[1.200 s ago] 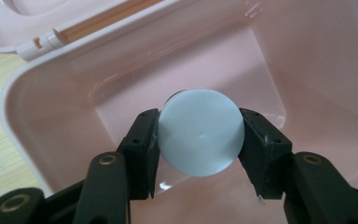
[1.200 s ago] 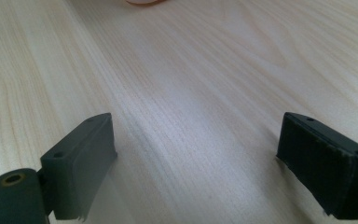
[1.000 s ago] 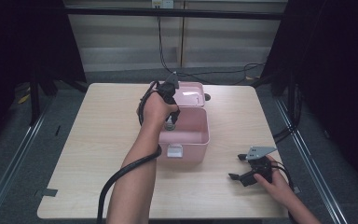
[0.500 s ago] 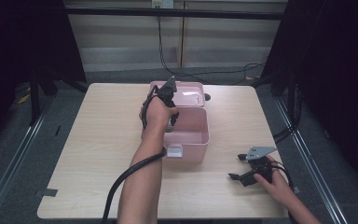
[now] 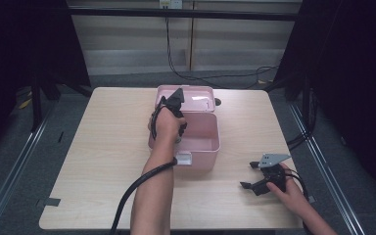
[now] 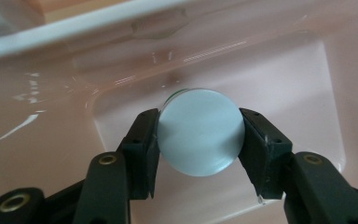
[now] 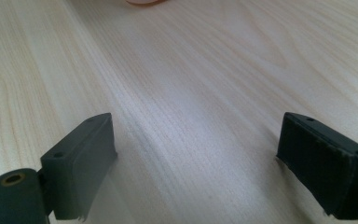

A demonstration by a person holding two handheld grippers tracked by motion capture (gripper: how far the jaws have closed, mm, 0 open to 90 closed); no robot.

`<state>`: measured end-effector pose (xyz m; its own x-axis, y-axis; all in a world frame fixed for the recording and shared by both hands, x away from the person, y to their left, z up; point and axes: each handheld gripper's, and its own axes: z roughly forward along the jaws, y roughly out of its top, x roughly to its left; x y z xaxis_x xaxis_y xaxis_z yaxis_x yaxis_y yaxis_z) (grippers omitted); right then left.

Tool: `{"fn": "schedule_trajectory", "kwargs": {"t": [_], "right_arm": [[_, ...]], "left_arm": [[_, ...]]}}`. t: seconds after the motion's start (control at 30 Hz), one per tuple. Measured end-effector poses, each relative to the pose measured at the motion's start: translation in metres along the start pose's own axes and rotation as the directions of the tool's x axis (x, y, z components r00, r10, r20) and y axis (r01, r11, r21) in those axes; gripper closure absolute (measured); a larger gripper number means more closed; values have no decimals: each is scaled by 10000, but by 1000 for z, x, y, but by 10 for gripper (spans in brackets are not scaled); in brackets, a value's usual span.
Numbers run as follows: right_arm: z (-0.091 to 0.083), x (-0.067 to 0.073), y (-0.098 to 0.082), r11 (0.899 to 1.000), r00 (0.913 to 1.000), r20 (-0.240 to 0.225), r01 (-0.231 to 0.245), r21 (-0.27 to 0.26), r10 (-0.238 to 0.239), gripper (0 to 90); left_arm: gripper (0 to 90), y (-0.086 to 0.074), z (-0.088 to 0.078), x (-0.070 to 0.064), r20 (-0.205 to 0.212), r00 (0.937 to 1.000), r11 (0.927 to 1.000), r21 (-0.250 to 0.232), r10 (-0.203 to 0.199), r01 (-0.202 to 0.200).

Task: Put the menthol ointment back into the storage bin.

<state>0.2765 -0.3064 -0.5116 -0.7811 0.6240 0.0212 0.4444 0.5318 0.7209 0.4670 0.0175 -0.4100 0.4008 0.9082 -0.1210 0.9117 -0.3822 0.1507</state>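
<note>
A pink plastic box (image 5: 210,147) stands open in the middle of the table, its lid (image 5: 196,96) tipped back behind it. My left gripper (image 5: 172,110) reaches down into the box from the left side. In the left gripper view my left gripper (image 6: 199,140) is shut on a pale blue round cap (image 6: 199,132) of some cylindrical thing, held over the box's pink floor (image 6: 284,74). Near the table's front right my right gripper (image 5: 248,176) rests low and open; in the right gripper view my right gripper (image 7: 196,163) has only bare wood between its pads.
The light wooden table (image 5: 103,147) has free room to the left of the box and along the front. A small dark object (image 5: 217,102) lies by the lid's right end. Cables (image 5: 137,188) trail off the front edge.
My left hand has sunk lower into the pink box with the round-capped thing still gripped. The right hand and its gripper have stayed put.
</note>
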Motion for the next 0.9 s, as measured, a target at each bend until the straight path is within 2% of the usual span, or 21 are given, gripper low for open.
{"fn": "schedule_trajectory", "kwargs": {"t": [0.03,0.07,0.2,0.23,0.53,0.7,0.9], "right_arm": [[0,0,0,10000,10000,-1,-2,1,2,105],[0,0,0,10000,10000,-3,-2,2,2,105],[0,0,0,10000,10000,-7,0,3,0,105],[0,0,0,10000,10000,-4,0,1,0,105],[0,0,0,10000,10000,-6,0,5,0,105],[0,0,0,10000,10000,-8,-5,3,5,105],[0,0,0,10000,10000,-40,-30,18,30,105]], "left_arm": [[504,0,1,-1,-36,9999,9999,-74,-124,124],[504,0,2,0,-11,10000,10000,9,9,-9],[503,1,4,1,-62,10000,10000,21,4,-4],[504,0,6,1,-71,9999,9999,-87,-138,137],[503,0,14,2,-153,9997,9998,-44,-185,184],[503,-2,17,4,12,9999,9999,-67,-152,152],[503,-3,18,9,-21,9997,9996,-147,-236,236]]}}
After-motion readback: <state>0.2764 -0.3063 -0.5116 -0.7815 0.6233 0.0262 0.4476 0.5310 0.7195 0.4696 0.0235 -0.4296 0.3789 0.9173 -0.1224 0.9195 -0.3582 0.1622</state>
